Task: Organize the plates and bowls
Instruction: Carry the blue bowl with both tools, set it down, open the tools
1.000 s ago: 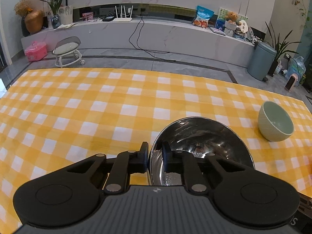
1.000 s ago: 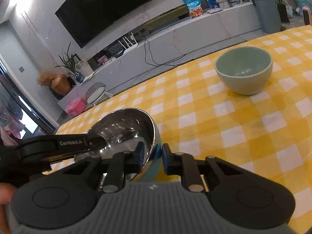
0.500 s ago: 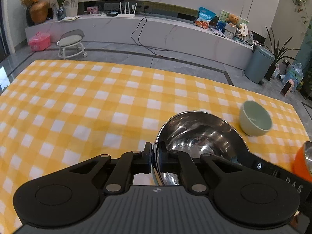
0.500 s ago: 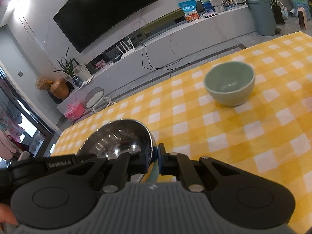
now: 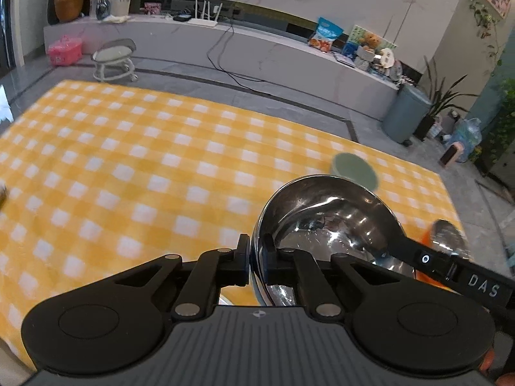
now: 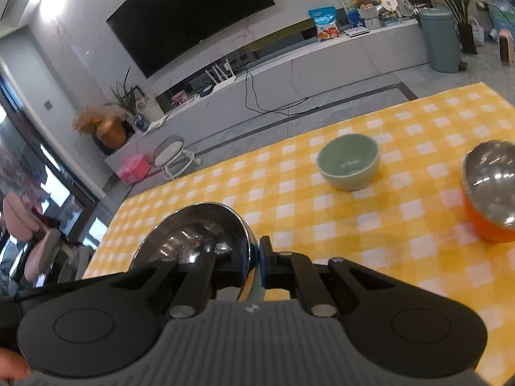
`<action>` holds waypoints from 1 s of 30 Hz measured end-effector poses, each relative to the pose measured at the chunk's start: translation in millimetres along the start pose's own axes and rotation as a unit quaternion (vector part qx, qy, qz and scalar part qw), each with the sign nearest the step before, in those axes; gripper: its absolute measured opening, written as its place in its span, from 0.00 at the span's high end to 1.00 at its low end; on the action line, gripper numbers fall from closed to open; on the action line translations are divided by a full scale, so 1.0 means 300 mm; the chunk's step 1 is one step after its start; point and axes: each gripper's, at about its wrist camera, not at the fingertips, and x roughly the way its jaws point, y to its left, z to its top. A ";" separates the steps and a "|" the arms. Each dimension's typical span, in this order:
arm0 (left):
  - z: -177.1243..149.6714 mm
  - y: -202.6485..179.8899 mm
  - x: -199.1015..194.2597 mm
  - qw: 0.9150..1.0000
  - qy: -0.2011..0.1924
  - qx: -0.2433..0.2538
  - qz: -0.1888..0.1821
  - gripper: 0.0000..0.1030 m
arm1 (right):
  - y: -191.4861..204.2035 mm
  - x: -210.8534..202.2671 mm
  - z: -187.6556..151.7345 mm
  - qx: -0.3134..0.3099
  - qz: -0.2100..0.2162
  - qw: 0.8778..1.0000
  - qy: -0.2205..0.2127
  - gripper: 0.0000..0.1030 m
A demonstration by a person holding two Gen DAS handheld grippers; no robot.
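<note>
A steel bowl [image 5: 328, 222] with a pale blue outside is held in the air above the yellow checked tablecloth [image 5: 135, 173]. My left gripper [image 5: 256, 257] is shut on its left rim. My right gripper [image 6: 254, 267] is shut on its opposite rim; the bowl also shows in the right wrist view [image 6: 193, 238]. A green ceramic bowl [image 6: 349, 165] stands on the cloth further off, and also shows in the left wrist view [image 5: 355, 169]. An orange bowl with a steel inside [image 6: 492, 186] stands at the right; its edge shows in the left wrist view [image 5: 447, 234].
The table's far edge faces a grey floor with a low white TV bench [image 5: 225, 48]. A small stool [image 5: 114, 61] and a pink box [image 5: 64, 50] stand on the floor. A grey bin [image 5: 405, 112] stands at the right.
Both grippers closed on the steel bowl's rim and lifted it off the cloth. The view has risen, and the orange bowl has come into sight at the right.
</note>
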 end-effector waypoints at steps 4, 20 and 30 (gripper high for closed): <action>-0.081 -0.062 -0.002 1.000 0.018 -0.005 -0.018 0.92 | -0.052 -0.099 -0.030 -0.032 -0.019 0.999 0.013 0.96; -0.265 -0.145 0.128 0.995 0.096 -0.029 -0.016 0.89 | -0.360 -0.127 -0.180 0.055 -0.026 0.994 0.087 0.94; -0.293 -0.124 0.162 0.995 0.091 -0.033 -0.010 0.90 | -0.340 -0.052 -0.193 0.032 -0.053 0.992 0.110 0.94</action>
